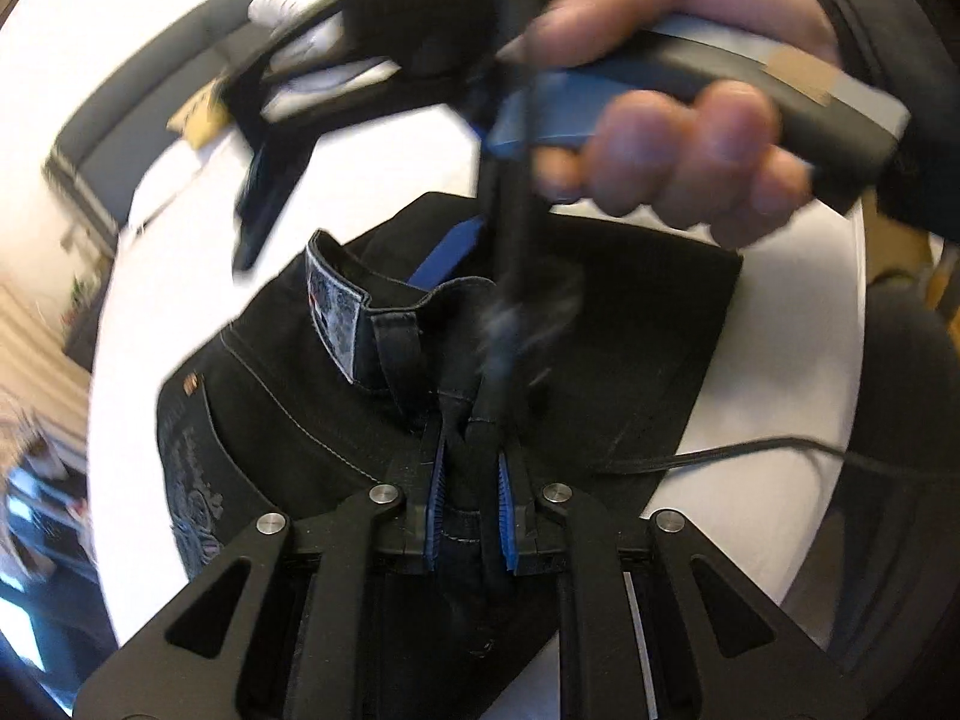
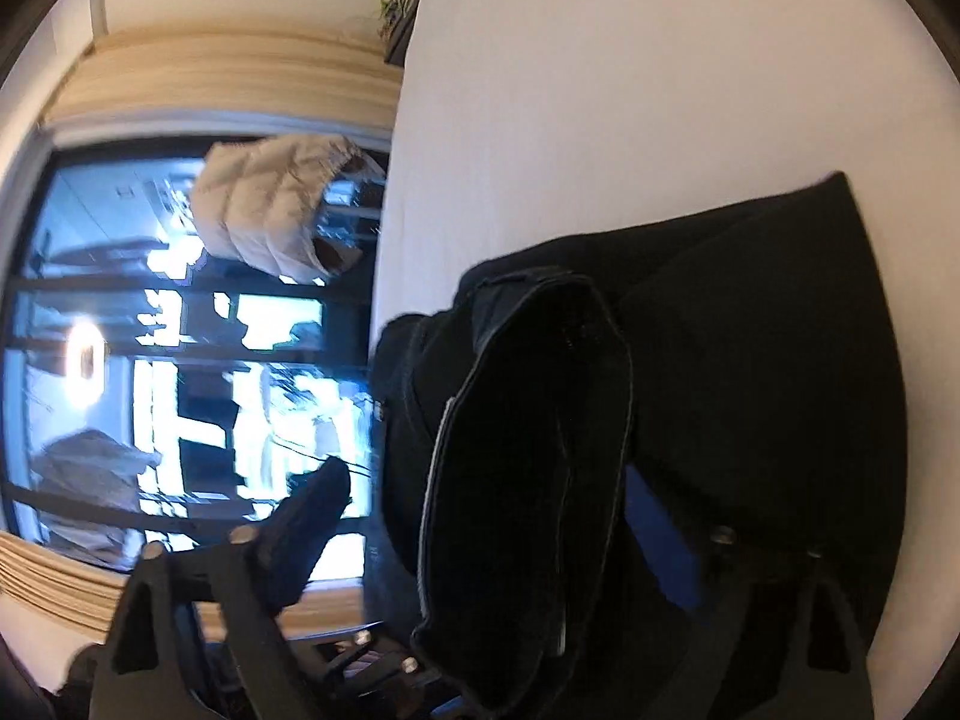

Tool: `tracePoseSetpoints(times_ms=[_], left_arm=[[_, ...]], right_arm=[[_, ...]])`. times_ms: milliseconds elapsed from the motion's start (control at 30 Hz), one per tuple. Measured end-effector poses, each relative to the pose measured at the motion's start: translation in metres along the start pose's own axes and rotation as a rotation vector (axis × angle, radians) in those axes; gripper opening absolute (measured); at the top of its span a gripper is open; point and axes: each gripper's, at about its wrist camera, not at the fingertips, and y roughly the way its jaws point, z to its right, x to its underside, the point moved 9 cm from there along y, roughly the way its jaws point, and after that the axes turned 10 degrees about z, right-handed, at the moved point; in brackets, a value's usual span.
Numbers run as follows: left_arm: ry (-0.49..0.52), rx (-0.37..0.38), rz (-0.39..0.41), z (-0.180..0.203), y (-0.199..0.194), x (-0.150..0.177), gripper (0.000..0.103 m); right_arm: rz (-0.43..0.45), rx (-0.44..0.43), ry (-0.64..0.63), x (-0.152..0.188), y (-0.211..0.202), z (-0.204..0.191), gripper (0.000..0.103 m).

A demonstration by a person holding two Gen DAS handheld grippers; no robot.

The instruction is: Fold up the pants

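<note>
Black jeans (image 1: pixel 600 324) with a grey waistband patch (image 1: pixel 333 312) lie bunched on a white bed (image 1: pixel 180 276). At the bottom of the left wrist view, my left gripper (image 1: pixel 471 444) is shut on a fold of the waistband, with the cloth pinched between its blue pads. A hand (image 1: pixel 690 168) holds the right gripper above the jeans, one of its fingers (image 1: pixel 504 252) dipping into the waistband. In the right wrist view, the right gripper (image 2: pixel 486 480) stands open around an upright fold of the jeans (image 2: pixel 528 480). Its left finger is clear of the cloth.
A thin black cable (image 1: pixel 750 450) trails over the sheet at the right. White pillows (image 1: pixel 312 42) and a grey headboard (image 1: pixel 150 90) lie beyond. Past the bed edge is a dark window (image 2: pixel 180 360) with a white puffy jacket (image 2: pixel 270 210) hanging before it.
</note>
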Motion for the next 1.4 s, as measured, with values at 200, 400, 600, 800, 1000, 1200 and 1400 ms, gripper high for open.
tracePoseSetpoints(times_ms=[200,400,600,800,1000,1200,1400], left_arm=[[0.081,-0.014,0.010,0.038,-0.012,0.015,0.013],[0.073,0.019,0.060,0.053,-0.022,-0.005,0.013],[0.104,0.058,0.101,0.078,-0.022,-0.040,0.013],[0.117,0.098,0.094,0.099,-0.015,-0.042,0.013],[0.076,0.146,0.073,0.091,0.005,-0.038,0.013],[-0.161,0.270,0.047,0.041,-0.025,-0.039,0.014],[-0.442,0.283,0.066,-0.054,-0.036,-0.037,0.014]], right_arm=[[0.031,0.100,-0.035,-0.003,-0.007,0.017,0.016],[0.104,0.116,-0.087,-0.014,-0.039,0.014,0.015],[0.152,0.140,-0.058,-0.023,-0.065,0.034,0.014],[0.200,0.118,-0.002,-0.016,-0.080,0.061,0.014],[0.223,0.069,0.062,-0.011,-0.072,0.086,0.012],[0.293,0.081,0.084,-0.008,-0.104,0.078,0.045],[0.321,0.070,-0.026,0.003,-0.120,0.027,0.024]])
